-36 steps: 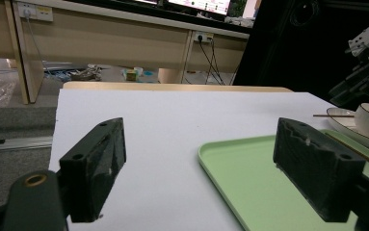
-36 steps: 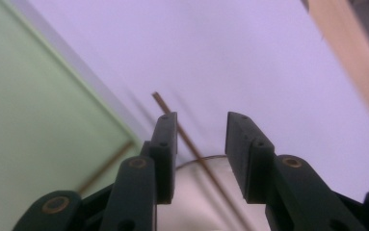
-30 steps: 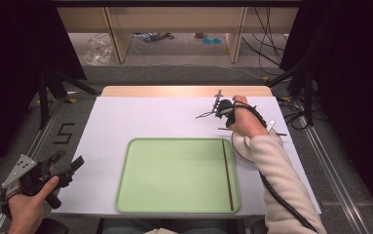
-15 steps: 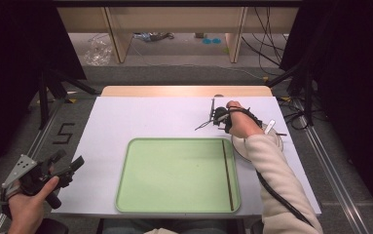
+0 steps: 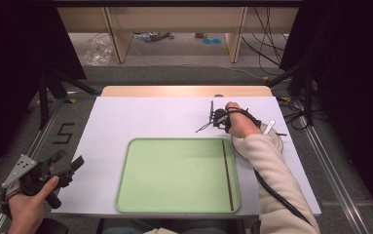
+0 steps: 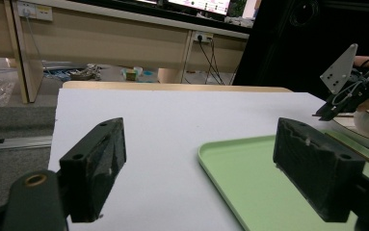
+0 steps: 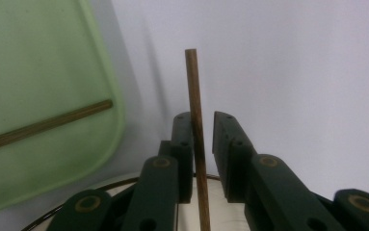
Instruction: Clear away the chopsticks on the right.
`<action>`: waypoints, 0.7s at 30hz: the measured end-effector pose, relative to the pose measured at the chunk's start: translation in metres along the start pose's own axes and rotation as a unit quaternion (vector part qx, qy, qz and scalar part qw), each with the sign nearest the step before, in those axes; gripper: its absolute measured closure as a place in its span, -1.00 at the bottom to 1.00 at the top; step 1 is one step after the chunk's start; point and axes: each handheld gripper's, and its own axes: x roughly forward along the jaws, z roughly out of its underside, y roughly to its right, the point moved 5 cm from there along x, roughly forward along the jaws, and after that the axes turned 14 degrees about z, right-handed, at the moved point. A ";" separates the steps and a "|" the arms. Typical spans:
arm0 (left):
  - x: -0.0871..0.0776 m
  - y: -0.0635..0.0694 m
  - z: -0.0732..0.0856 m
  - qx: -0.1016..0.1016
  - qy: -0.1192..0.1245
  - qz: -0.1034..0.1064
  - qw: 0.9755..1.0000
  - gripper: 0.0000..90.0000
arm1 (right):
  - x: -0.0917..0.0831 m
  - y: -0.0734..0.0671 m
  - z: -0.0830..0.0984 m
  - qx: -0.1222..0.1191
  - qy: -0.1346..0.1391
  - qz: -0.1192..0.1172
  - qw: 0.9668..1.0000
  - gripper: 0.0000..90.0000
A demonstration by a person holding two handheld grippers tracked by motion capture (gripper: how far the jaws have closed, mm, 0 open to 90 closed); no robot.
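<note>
- Closing my right claw [image 7: 202, 144] around a brown chopstick [image 7: 194, 115]: the jaws have just been narrowing, and the stick stands between them against the left pad, with a thin gap still open on the other side, so I cannot call it clamped.
- That chopstick lies near the desk's far right corner, its rear end over the white plate [image 5: 276, 142] by the right edge.
- My right hand [image 5: 237, 124] sits just beyond the green tray's [image 5: 174, 170] far right corner.
- A second chopstick [image 5: 227, 173] rests inside the tray along its right wall.
- My left claw [image 6: 206, 168] is released, jaws wide and holding nothing, just off the desk's [image 5: 150, 117] near left corner.
</note>
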 end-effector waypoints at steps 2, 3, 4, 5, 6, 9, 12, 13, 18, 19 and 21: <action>0.000 0.000 0.000 -0.001 0.001 0.000 1.000 -0.58 | 0.001 0.001 0.000 -0.003 0.003 0.002 1.000 0.82; 0.000 0.000 0.000 0.001 0.002 0.001 1.000 -0.58 | 0.000 0.000 0.000 -0.003 0.002 0.002 1.000 0.84; 0.000 0.000 0.000 0.000 0.000 -0.001 1.000 -0.58 | 0.000 0.000 0.000 -0.004 0.002 0.002 1.000 0.85; 0.000 0.000 0.000 0.000 -0.001 -0.001 1.000 -0.58 | 0.001 0.002 -0.001 -0.016 0.009 0.006 1.000 0.86; 0.000 0.000 0.000 0.002 -0.001 0.000 1.000 -0.58 | 0.001 0.003 -0.001 -0.017 0.009 0.008 1.000 0.89; 0.000 0.000 0.000 0.000 0.001 -0.001 1.000 -0.58 | 0.000 0.001 -0.001 -0.015 0.008 0.013 1.000 0.94; 0.000 0.000 0.000 0.000 0.001 -0.001 1.000 -0.58 | -0.001 0.002 -0.001 -0.018 0.012 0.016 1.000 0.95; 0.000 0.000 0.000 0.001 0.000 -0.001 1.000 -0.58 | -0.001 0.003 -0.001 -0.018 0.014 0.017 1.000 0.95; 0.000 0.000 0.000 0.000 0.001 -0.001 1.000 -0.58 | -0.008 0.007 -0.003 -0.009 0.025 0.033 0.999 0.95; 0.000 0.000 0.000 0.000 0.001 -0.001 1.000 -0.58 | -0.009 0.008 -0.003 -0.007 0.029 0.033 0.999 0.95; 0.000 0.000 0.000 0.000 0.001 -0.001 1.000 -0.58 | -0.013 0.010 -0.004 0.005 0.032 0.039 0.999 0.95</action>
